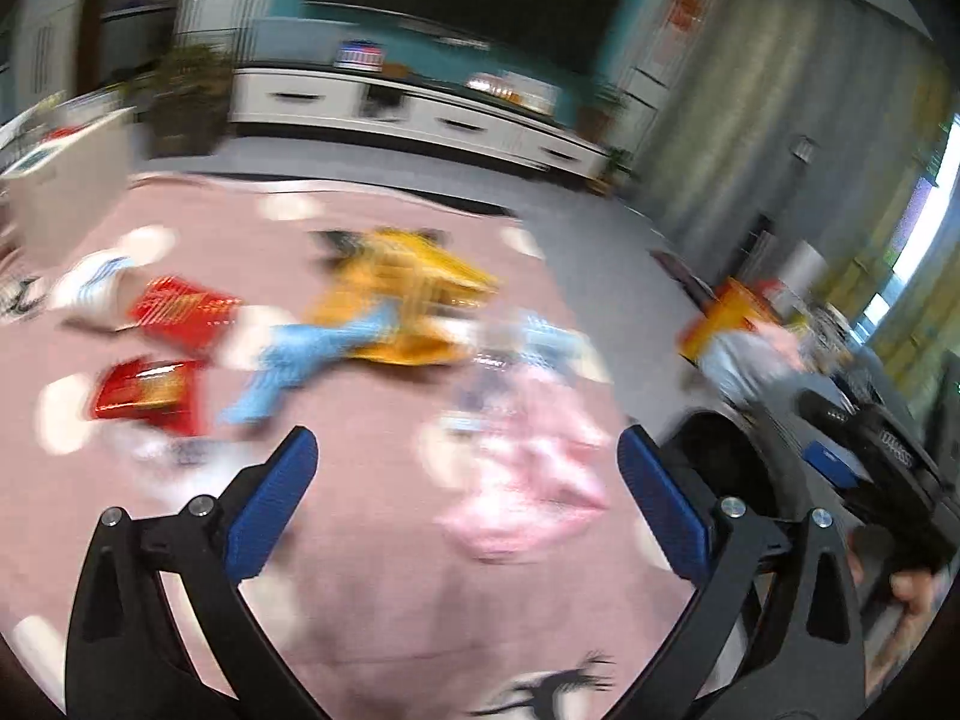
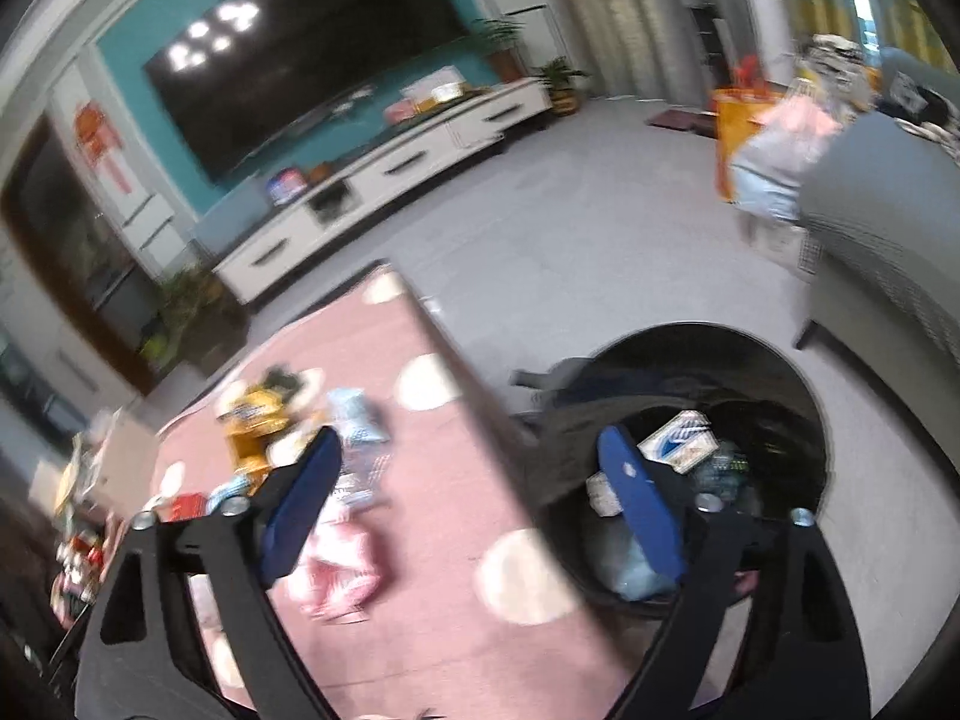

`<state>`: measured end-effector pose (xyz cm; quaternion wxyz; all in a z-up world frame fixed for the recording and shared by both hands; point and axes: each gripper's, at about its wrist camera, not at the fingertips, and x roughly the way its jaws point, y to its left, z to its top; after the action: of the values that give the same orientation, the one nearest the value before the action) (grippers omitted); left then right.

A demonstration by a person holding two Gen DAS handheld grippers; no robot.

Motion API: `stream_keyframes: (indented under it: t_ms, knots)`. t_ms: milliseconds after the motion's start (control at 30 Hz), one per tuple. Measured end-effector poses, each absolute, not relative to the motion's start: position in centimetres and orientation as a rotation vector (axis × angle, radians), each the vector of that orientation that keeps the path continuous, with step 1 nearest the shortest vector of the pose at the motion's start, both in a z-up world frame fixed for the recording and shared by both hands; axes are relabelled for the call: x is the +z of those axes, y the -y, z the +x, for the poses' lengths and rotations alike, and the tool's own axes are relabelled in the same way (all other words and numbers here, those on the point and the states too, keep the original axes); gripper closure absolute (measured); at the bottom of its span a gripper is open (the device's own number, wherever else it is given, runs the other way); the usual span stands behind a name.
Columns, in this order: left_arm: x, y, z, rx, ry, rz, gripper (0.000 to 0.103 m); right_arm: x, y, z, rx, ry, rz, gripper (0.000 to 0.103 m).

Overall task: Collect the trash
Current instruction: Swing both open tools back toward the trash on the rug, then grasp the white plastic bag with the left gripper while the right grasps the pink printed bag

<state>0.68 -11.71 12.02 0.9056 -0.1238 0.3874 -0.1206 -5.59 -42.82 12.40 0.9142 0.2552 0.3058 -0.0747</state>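
Pink table (image 1: 372, 600) below; left hand-held gripper (image 1: 468, 474) wide, empty; right hand-held gripper (image 2: 465, 480) wide, empty.

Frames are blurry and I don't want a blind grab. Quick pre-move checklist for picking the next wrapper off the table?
1. Left gripper open and holding nothing: ok.
2. Right gripper open and holding nothing: ok.
3. Trash left on the pink table: ok, pink wrapper lies just ahead of the left fingers.
4. Bin open beside the table, trash already inside: ok.
5. Sharp view of the pink wrapper: not ok, motion blur.
6. Wrapper lying apart from other trash: cannot tell.
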Motion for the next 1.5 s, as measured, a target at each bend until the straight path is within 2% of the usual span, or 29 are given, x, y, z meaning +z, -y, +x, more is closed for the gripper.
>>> stream_keyframes:
  t_ms: [67,233,367,533,767,900,1067,1167,1200,1267,1333,1433,1500]
  knots:
    - [12.0,8.7,0.8,-0.194,-0.796,-0.294,0.003,12.9,41.1,-5.1,-0.121,-0.624,0.508,0.004]
    - [11.2,1.4,-0.1,-0.047,-0.775,-0.381,0.003,13.1,35.2,-3.6,-0.054,-0.647,0.391,0.003]
    - [8.8,-1.5,0.2,0.011,-0.824,-0.427,0.003,11.8,30.9,-2.0,0.007,-0.696,0.321,0.003]
    - [5.7,-1.0,1.7,-0.039,-0.916,-0.442,0.003,8.8,27.2,0.4,0.026,-0.79,0.247,0.003]
    - [3.4,1.0,2.6,-0.107,-0.937,-0.427,0.003,5.0,25.7,2.4,-0.011,-0.871,0.191,0.004]
    - [2.5,2.1,2.8,-0.118,-0.955,-0.396,0.003,4.2,25.8,3.0,-0.038,-0.886,0.172,0.008]
    - [1.1,3.1,3.3,-0.126,-0.987,-0.393,0.004,3.2,26.2,3.7,-0.029,-0.948,0.194,0.022]
    - [1.0,3.5,3.3,-0.107,-0.984,-0.363,0.01,2.9,26.2,3.9,-0.026,-0.957,0.188,0.027]
    - [0.9,3.6,3.3,-0.095,-0.979,-0.356,0.015,2.9,26.2,3.9,-0.027,-0.955,0.183,0.029]
    - [1.0,3.7,3.2,-0.073,-0.974,-0.336,0.026,2.8,26.1,3.9,-0.025,-0.959,0.173,0.037]
    - [1.0,3.7,3.1,-0.062,-0.97,-0.319,0.047,2.8,26.0,3.8,-0.027,-0.964,0.159,0.045]
    - [1.0,3.4,3.0,-0.07,-0.976,-0.34,0.062,2.9,26.0,3.6,-0.023,-0.971,0.15,0.057]
    - [1.0,3.3,2.9,-0.074,-0.982,-0.351,0.067,3.1,26.1,3.4,-0.013,-0.973,0.16,0.062]
